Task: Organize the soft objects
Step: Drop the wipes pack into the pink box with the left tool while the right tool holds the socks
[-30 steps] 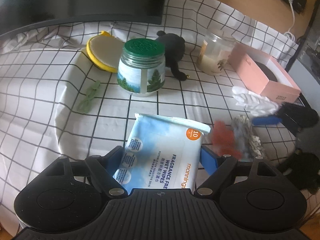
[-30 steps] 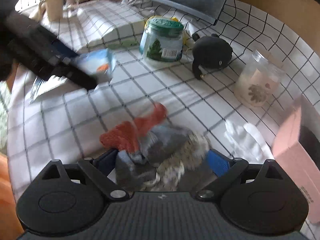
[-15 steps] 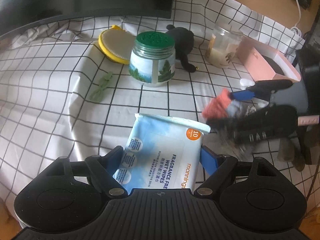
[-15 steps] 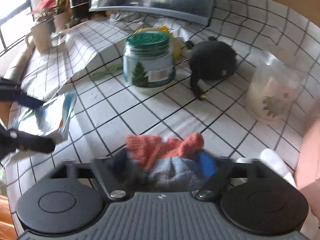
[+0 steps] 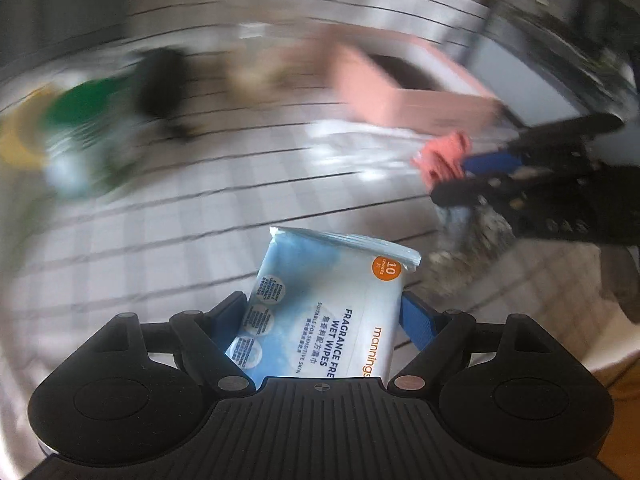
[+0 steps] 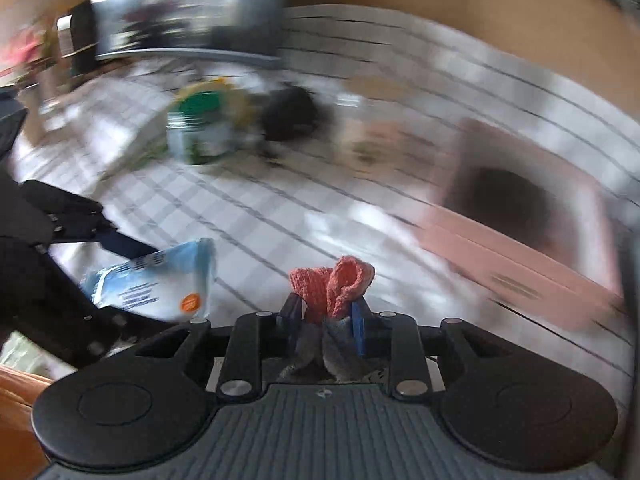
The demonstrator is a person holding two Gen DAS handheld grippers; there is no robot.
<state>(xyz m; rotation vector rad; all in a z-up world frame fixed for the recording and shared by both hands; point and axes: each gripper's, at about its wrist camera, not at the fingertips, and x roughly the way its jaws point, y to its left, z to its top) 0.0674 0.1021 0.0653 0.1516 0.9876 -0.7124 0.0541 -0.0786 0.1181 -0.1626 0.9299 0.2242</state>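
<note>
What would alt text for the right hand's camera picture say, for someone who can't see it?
The right gripper, its jaws closing, pinches a sock with orange toes. Left of it, the other gripper holds a blue pack of wet wipes. Behind, blurred by motion, a checked cloth carries a pink box and a green-lidded jar.

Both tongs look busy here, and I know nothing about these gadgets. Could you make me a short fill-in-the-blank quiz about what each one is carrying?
1. The left tongs hold a pack of wet ____.
2. The right tongs are closing on a bunched sock whose tip is coloured ____.
3. The open box on the checked cloth is coloured ____.

Missing words: wipes; orange-red; pink.
</note>
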